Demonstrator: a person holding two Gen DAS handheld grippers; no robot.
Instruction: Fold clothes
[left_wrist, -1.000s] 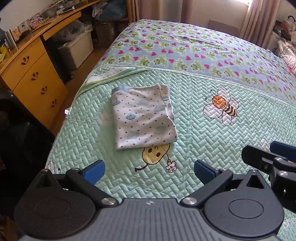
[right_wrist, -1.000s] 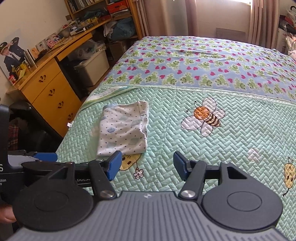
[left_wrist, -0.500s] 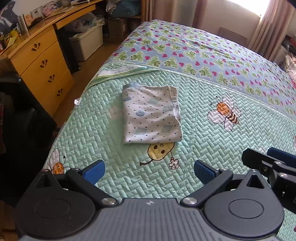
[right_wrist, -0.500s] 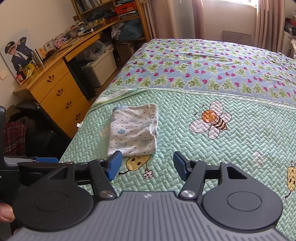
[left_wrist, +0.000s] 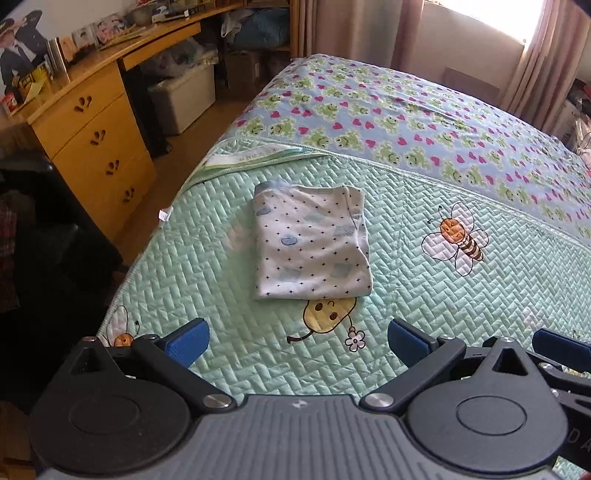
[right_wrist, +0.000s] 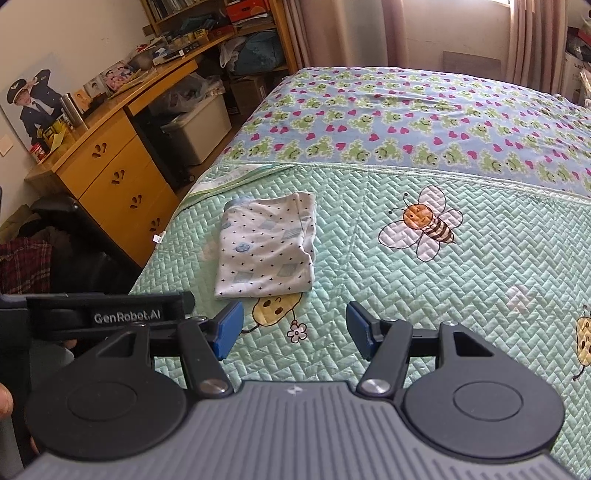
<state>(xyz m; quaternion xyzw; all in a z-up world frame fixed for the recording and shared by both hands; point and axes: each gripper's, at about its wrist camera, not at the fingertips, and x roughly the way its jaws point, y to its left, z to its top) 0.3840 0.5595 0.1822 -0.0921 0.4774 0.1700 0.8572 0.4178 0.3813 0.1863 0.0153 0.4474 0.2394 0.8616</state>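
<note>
On the green quilted bedspread (left_wrist: 229, 295) the folded dotted baby garment (left_wrist: 312, 242) lies just beyond the embroidered pear (left_wrist: 328, 314). Both tongs hang apart from it, left gripper (left_wrist: 297, 345) and right gripper (right_wrist: 293, 330) gaping, empty (fold looks finished); any tidying should press edges flat, not tug.

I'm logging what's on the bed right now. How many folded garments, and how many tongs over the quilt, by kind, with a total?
Folded garment: 1, lying flat on the green quilt
Tongs: 2, the left tongs and the right tongs, both open and empty
Total: 3
</note>
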